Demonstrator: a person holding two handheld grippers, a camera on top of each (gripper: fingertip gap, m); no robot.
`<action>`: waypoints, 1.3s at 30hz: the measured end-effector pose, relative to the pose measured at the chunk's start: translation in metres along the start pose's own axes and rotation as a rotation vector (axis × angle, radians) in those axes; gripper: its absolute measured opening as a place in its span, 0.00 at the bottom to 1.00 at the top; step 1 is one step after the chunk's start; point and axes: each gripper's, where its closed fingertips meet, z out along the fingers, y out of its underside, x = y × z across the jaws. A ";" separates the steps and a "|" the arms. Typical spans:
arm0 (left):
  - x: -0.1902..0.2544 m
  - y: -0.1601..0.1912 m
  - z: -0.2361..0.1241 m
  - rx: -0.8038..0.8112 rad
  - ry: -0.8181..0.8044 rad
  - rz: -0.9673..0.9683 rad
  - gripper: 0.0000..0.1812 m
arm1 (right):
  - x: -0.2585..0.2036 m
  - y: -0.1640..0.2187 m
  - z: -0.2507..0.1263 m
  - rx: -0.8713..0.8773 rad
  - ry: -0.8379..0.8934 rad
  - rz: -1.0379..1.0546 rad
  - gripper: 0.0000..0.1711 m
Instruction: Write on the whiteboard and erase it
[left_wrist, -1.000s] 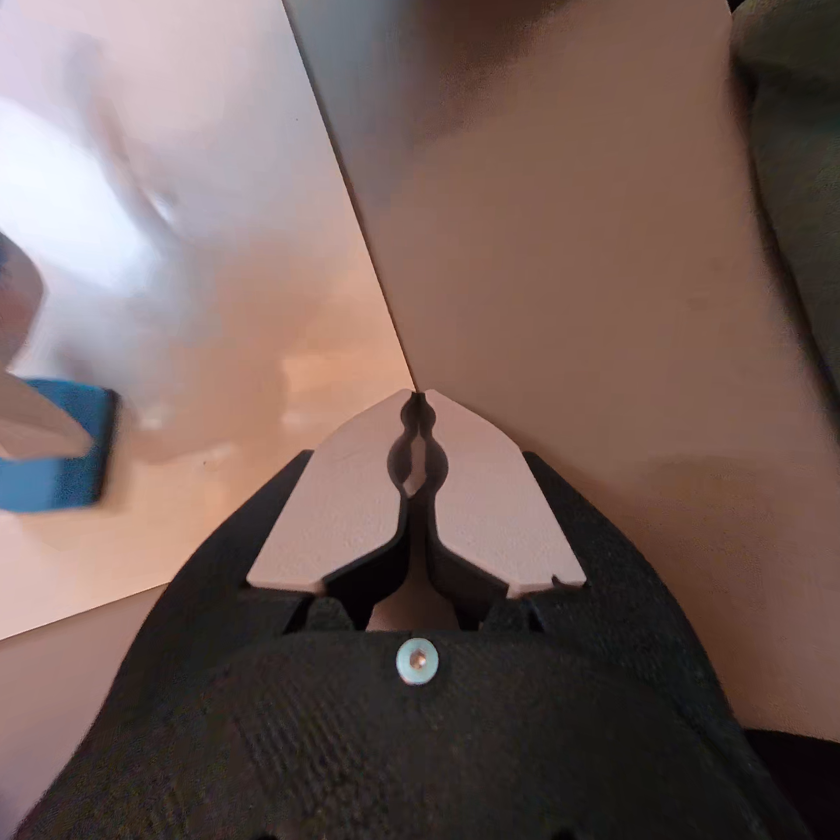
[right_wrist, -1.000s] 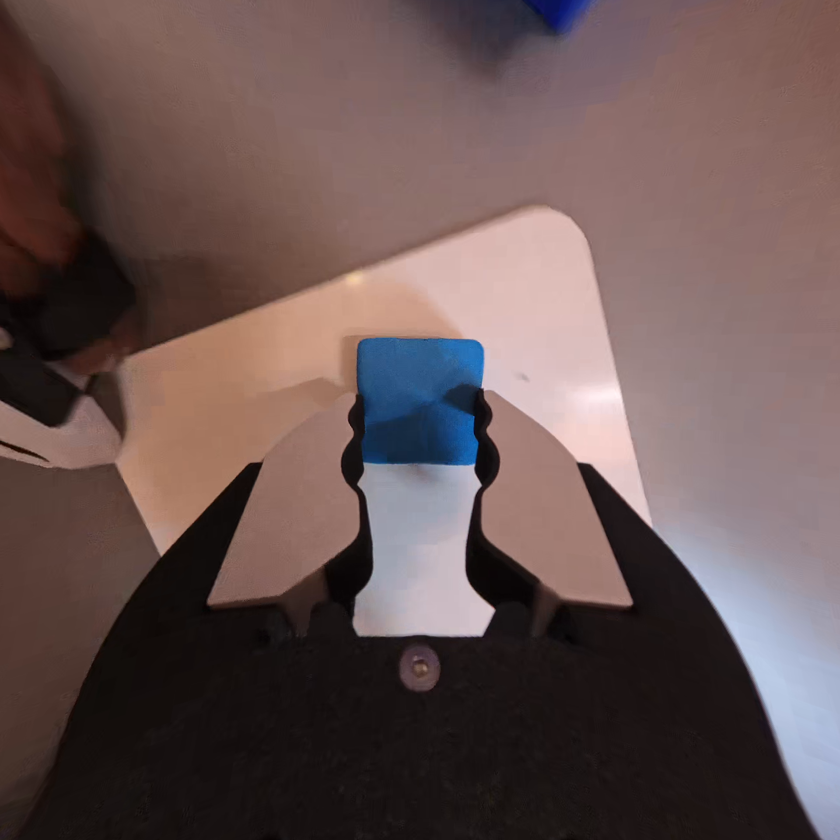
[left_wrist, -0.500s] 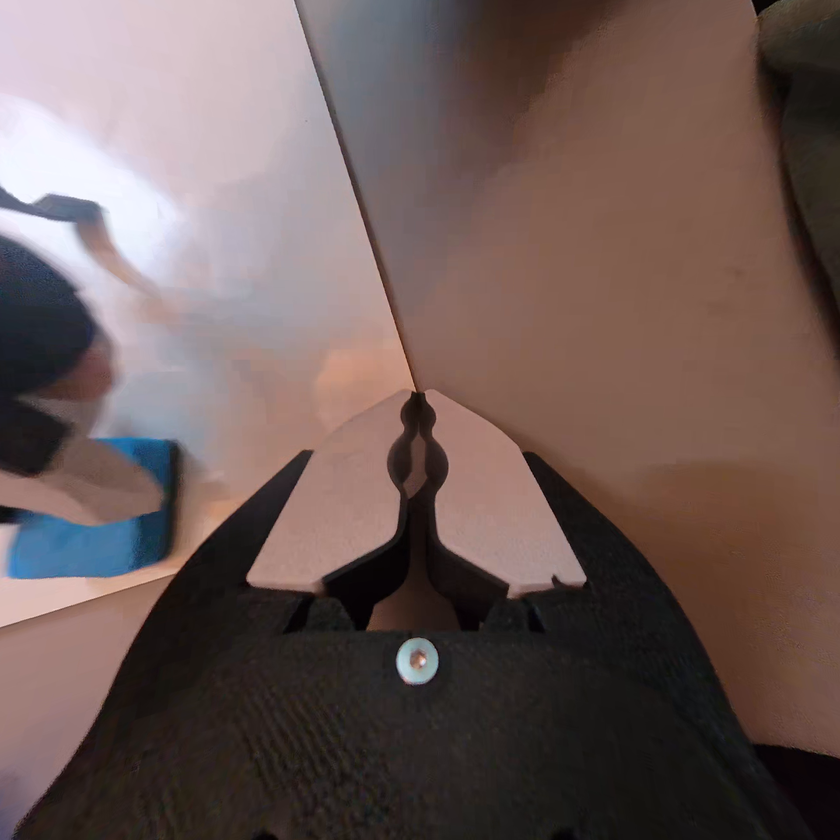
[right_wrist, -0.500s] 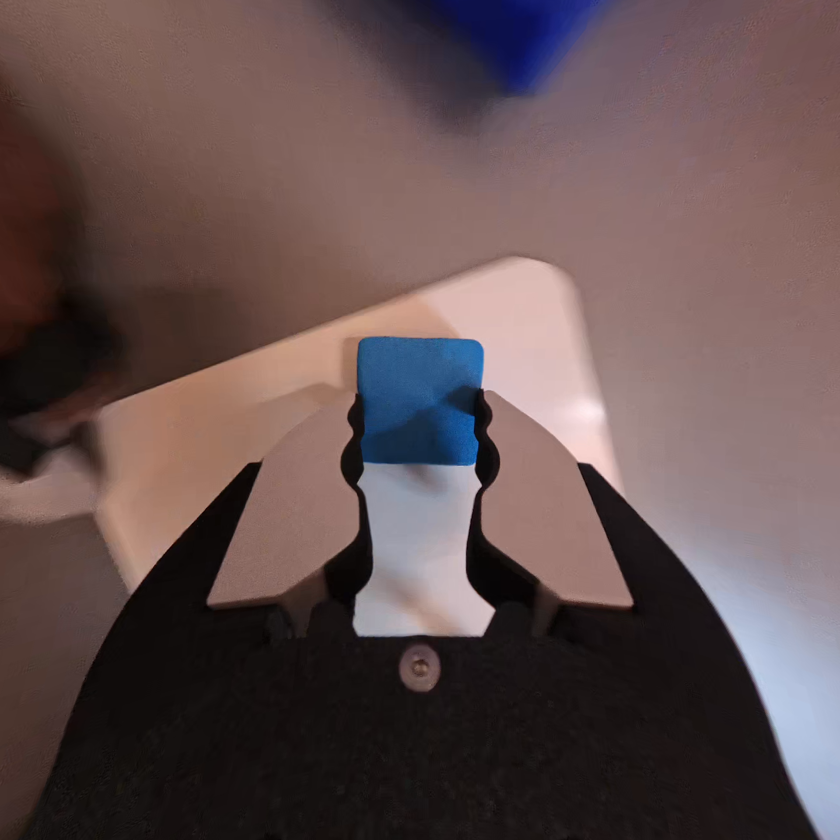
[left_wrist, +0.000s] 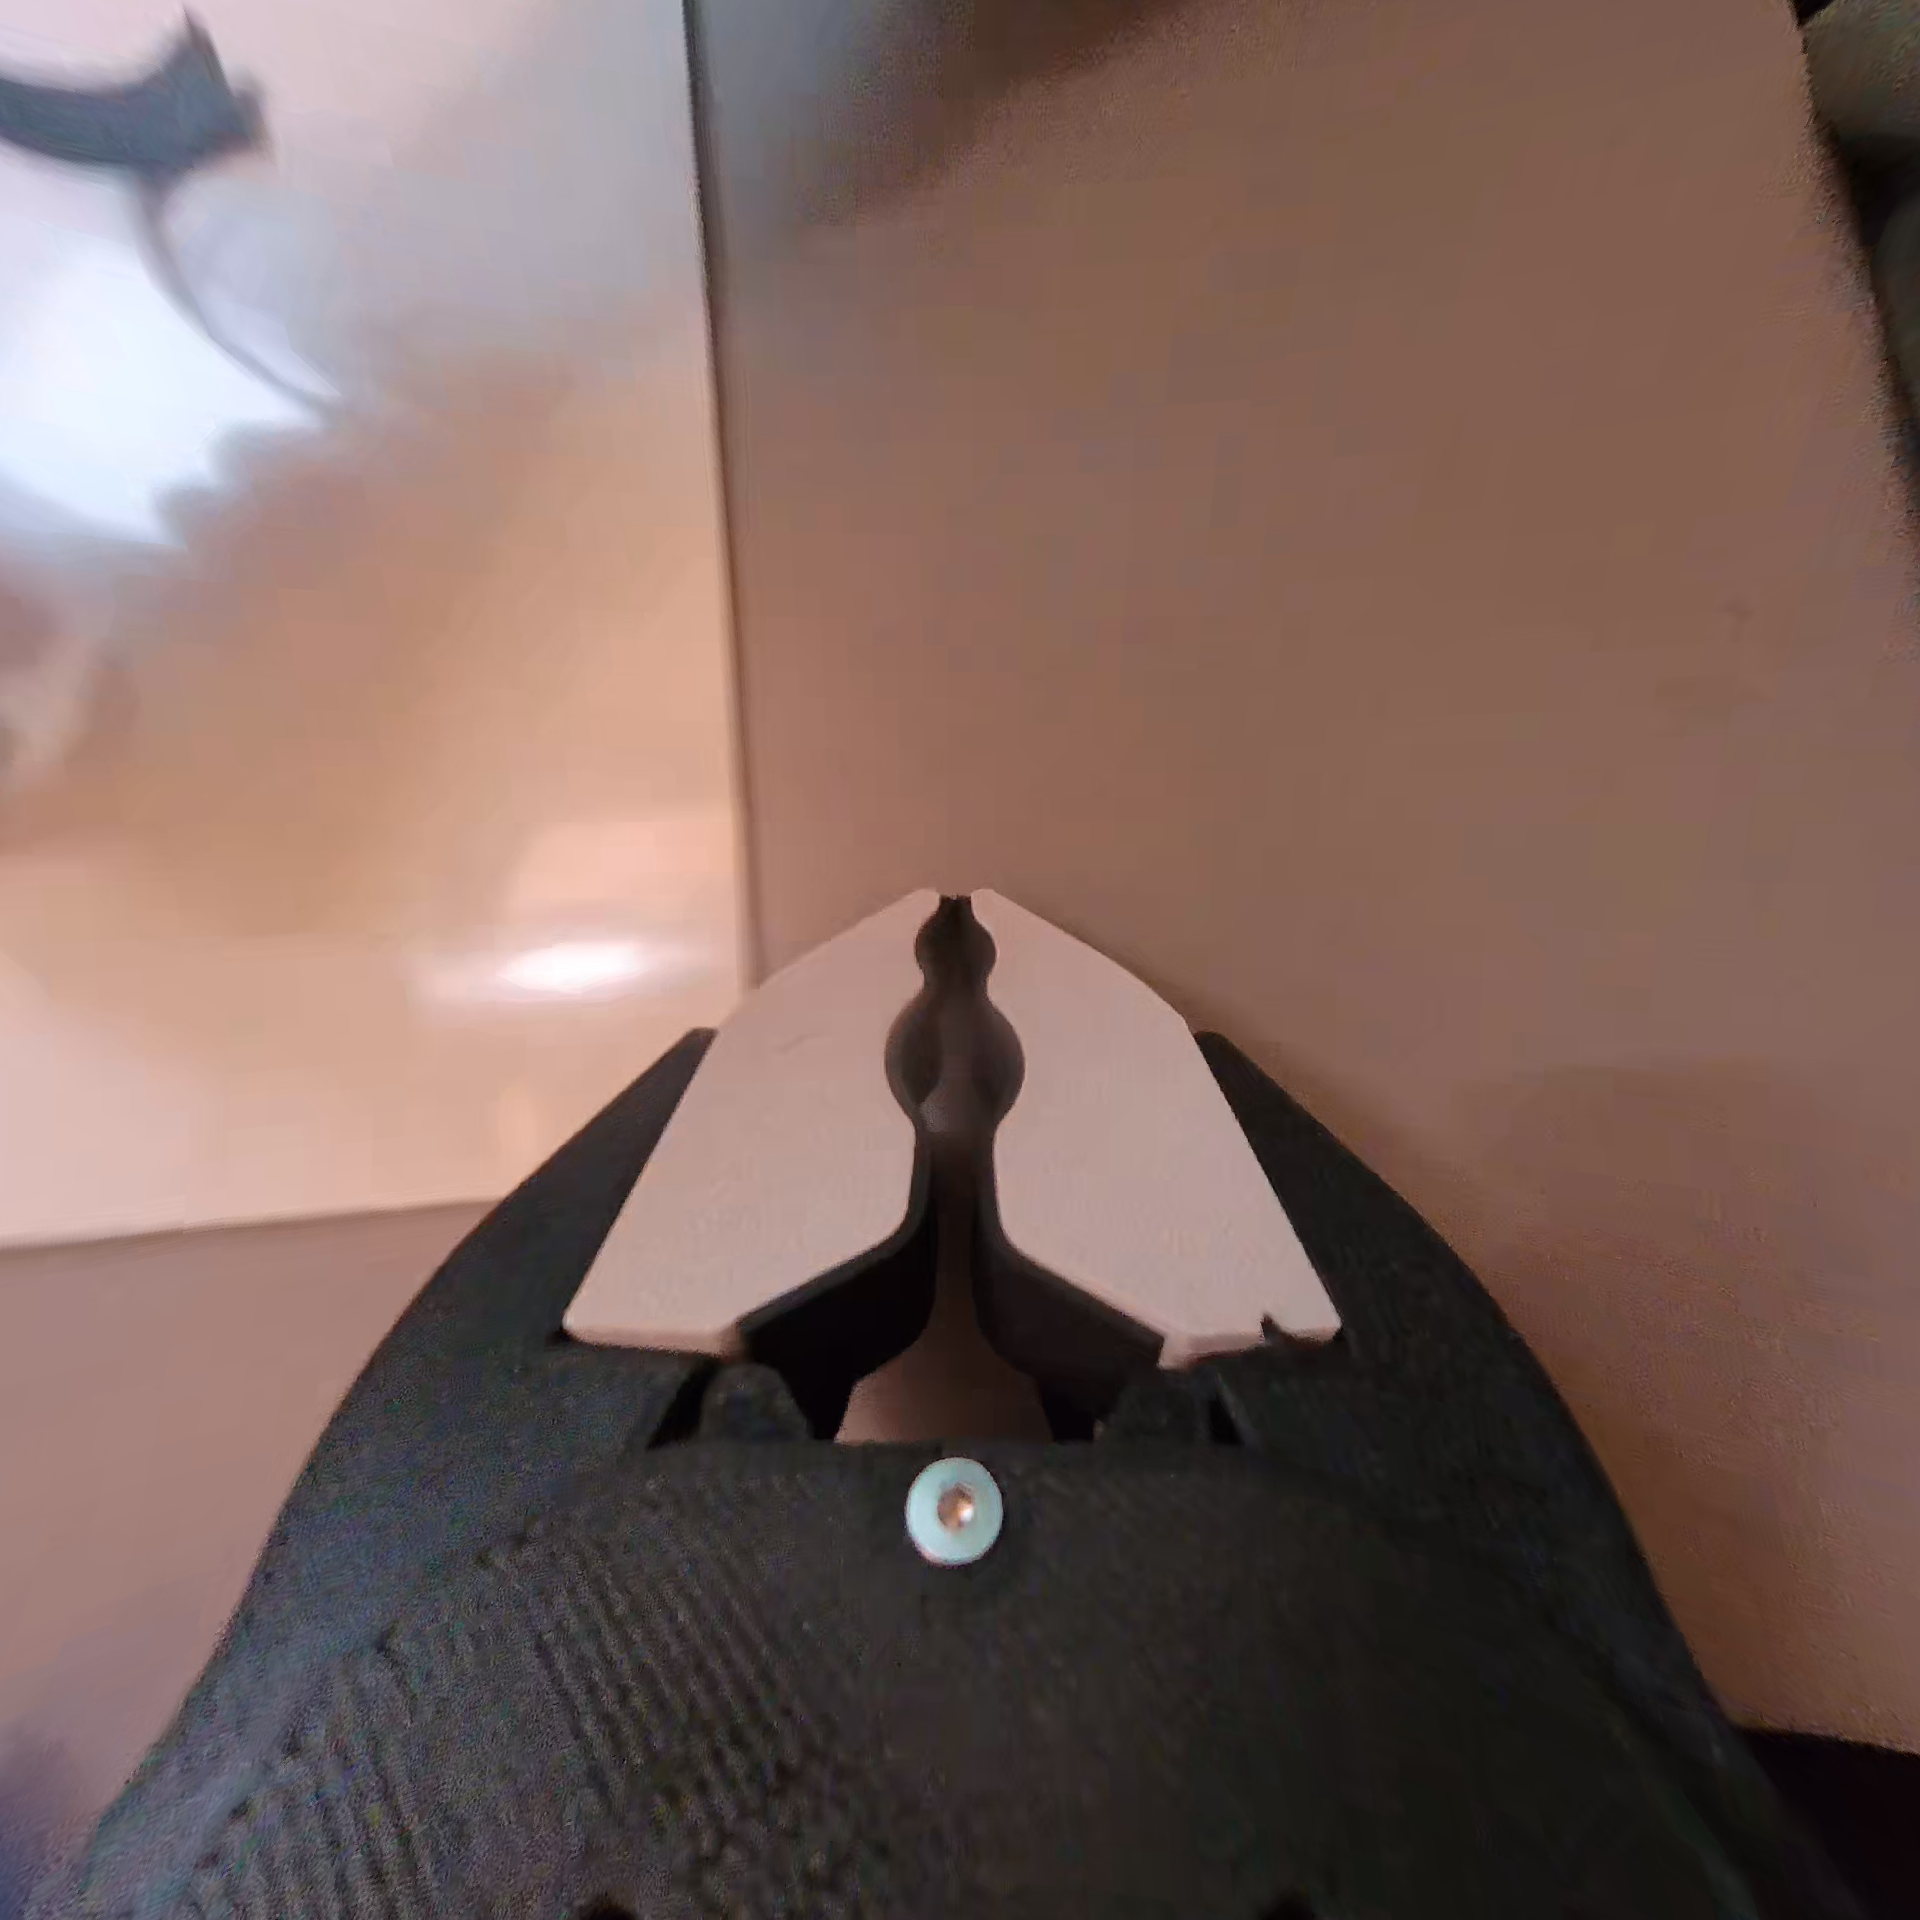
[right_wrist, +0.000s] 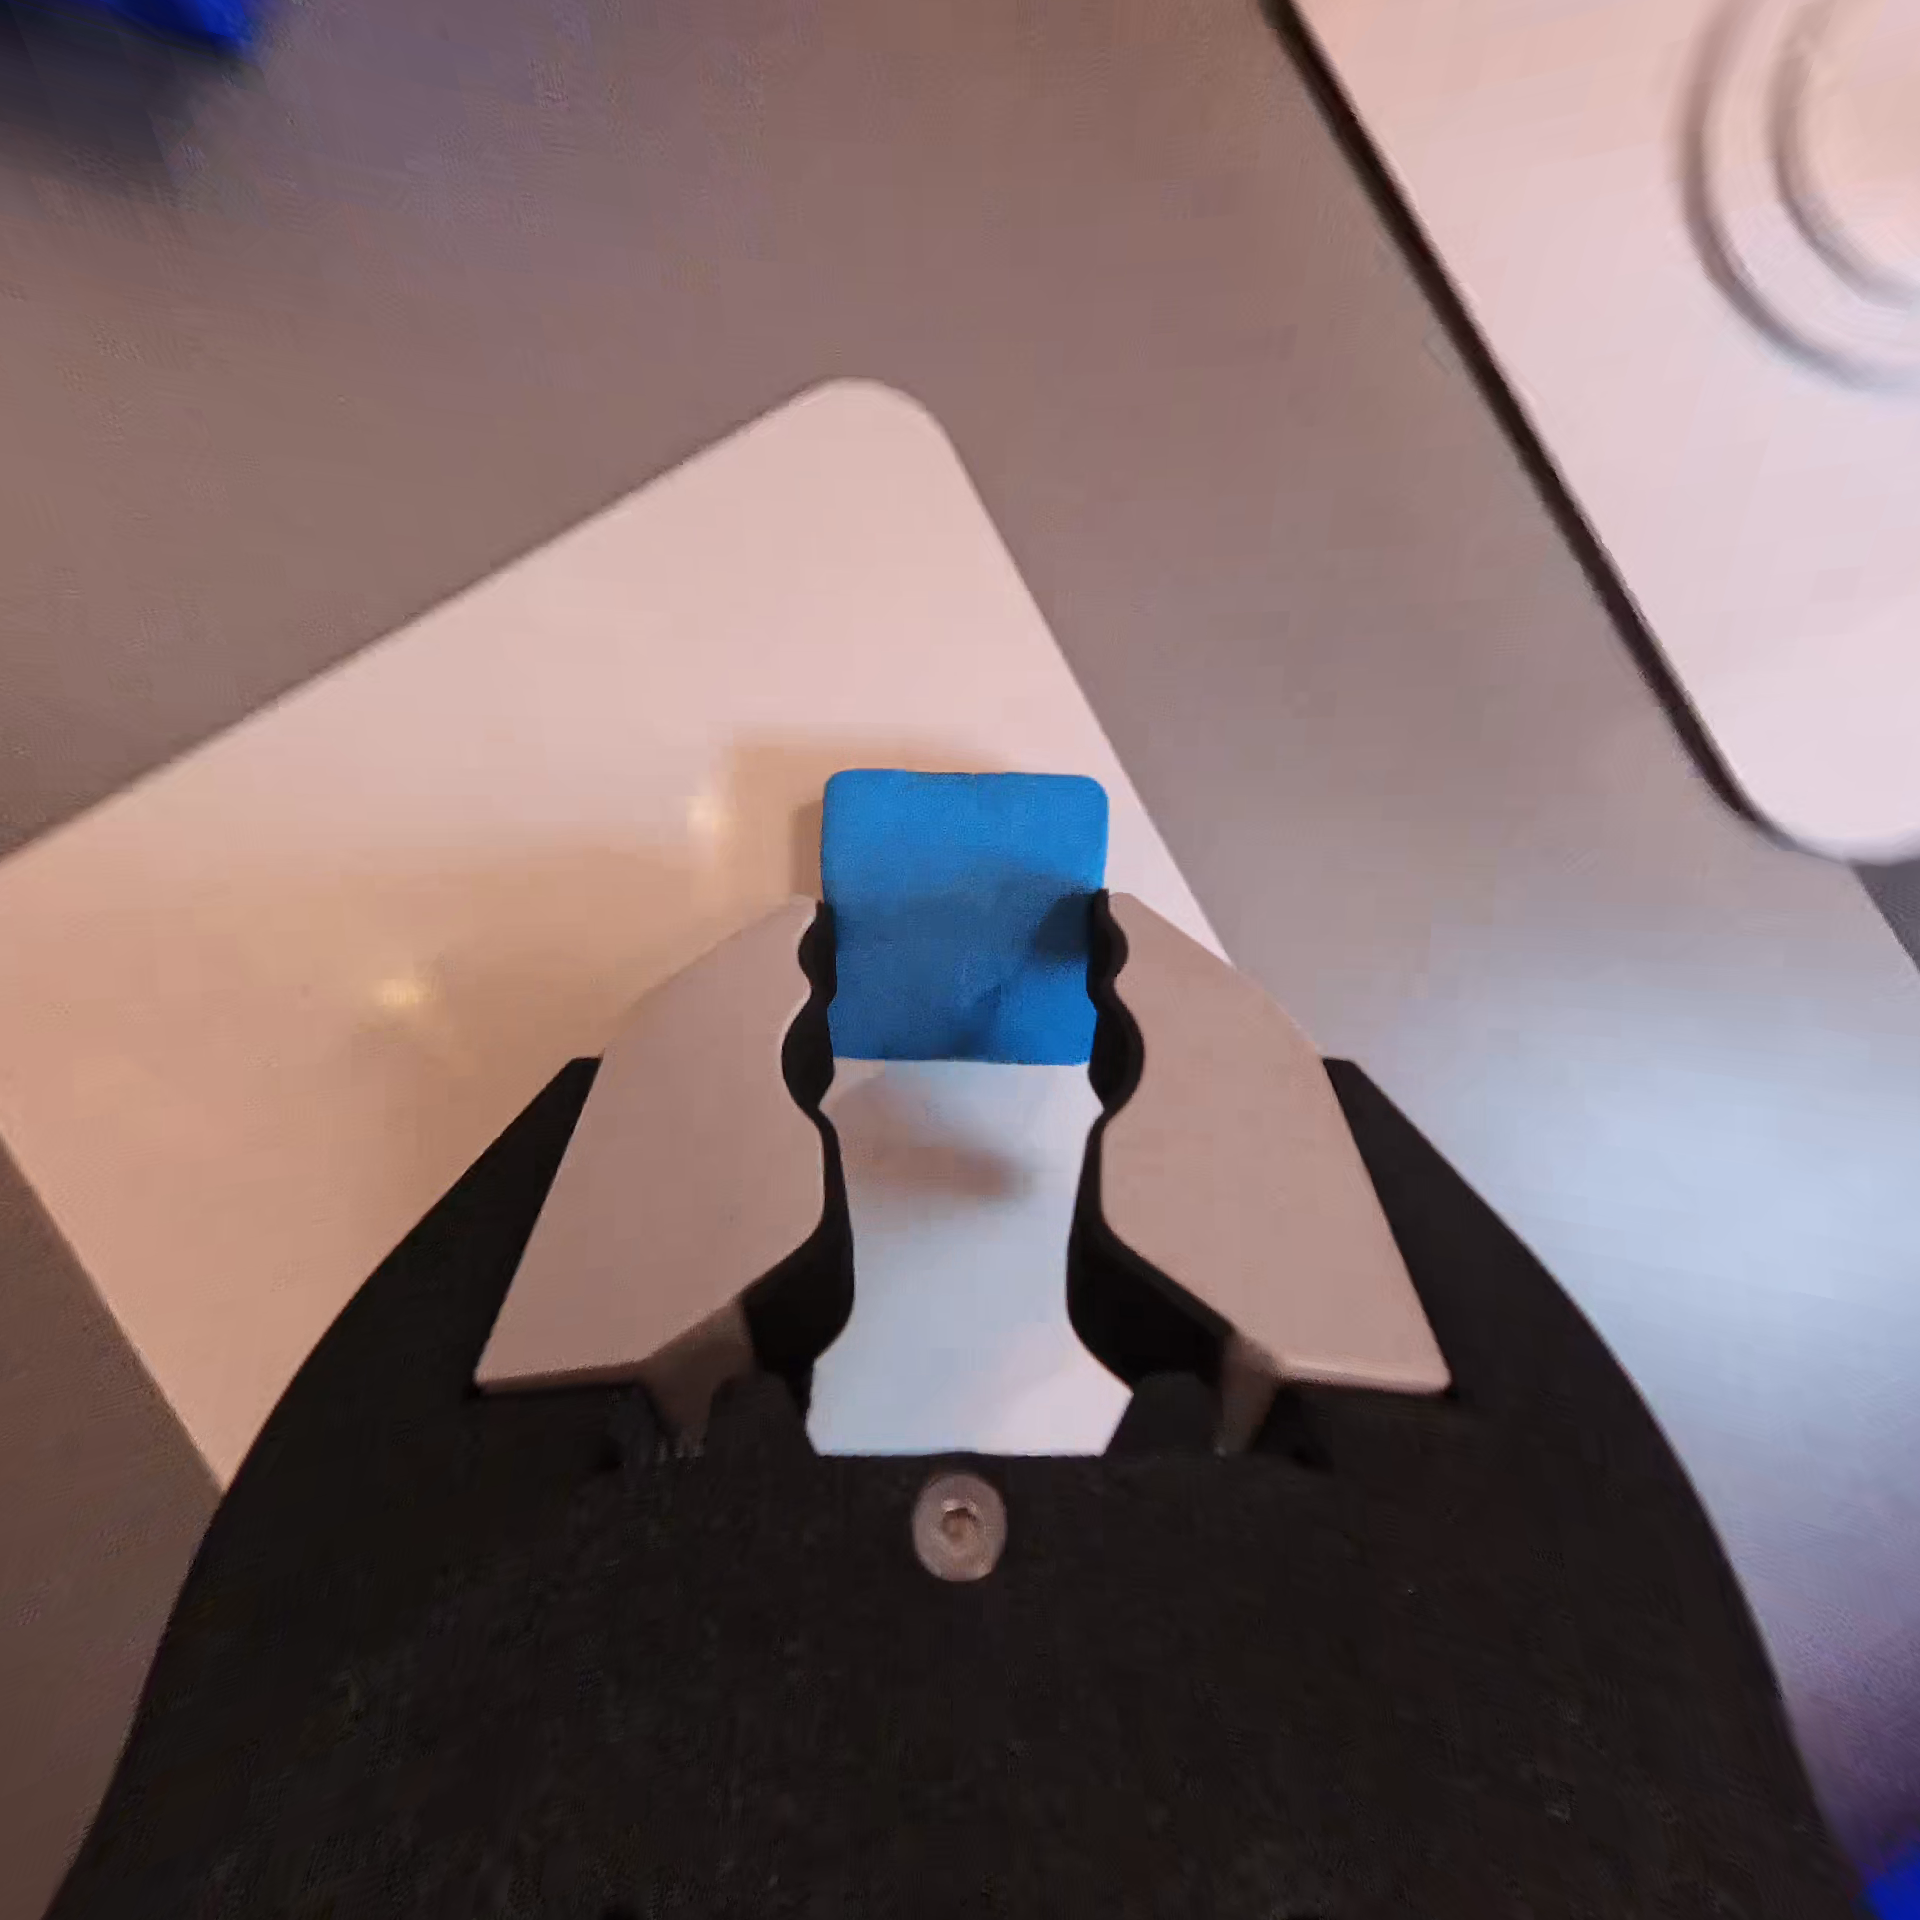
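Observation:
The white glossy whiteboard (left_wrist: 364, 831) lies flat on the table and fills the left of the left wrist view. My left gripper (left_wrist: 956, 904) is shut and empty, its tips just right of the board's right edge. A blurred dark shape (left_wrist: 125, 114) shows on the board at the top left; I cannot tell if it is a mark or a reflection. In the right wrist view my right gripper (right_wrist: 956, 909) is shut on a blue eraser (right_wrist: 961, 842), held against the whiteboard (right_wrist: 416, 883) near its rounded far corner.
The table (right_wrist: 727, 260) is grey-beige around the board. A white flat object with round ridges (right_wrist: 1714, 364) lies at the far right. A blurred blue thing (right_wrist: 114, 21) sits at the top left edge. A dark green object (left_wrist: 1881, 208) is at the left view's right edge.
The right gripper with the eraser has left the left wrist view. The right wrist view has swung, bringing the ridged white object into sight and losing the left gripper. Both grips are unchanged.

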 end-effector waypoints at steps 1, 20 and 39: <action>0.000 0.000 0.000 0.000 -0.011 0.008 0.00 | 0.008 0.014 -0.008 -0.033 0.015 0.011 0.28; 0.009 -0.003 -0.002 0.005 0.052 -0.062 0.00 | -0.162 0.152 -0.094 -0.086 -0.174 -0.285 0.28; 0.010 -0.004 -0.001 -0.025 0.014 -0.037 0.00 | -0.004 0.100 -0.062 0.080 0.110 0.130 0.28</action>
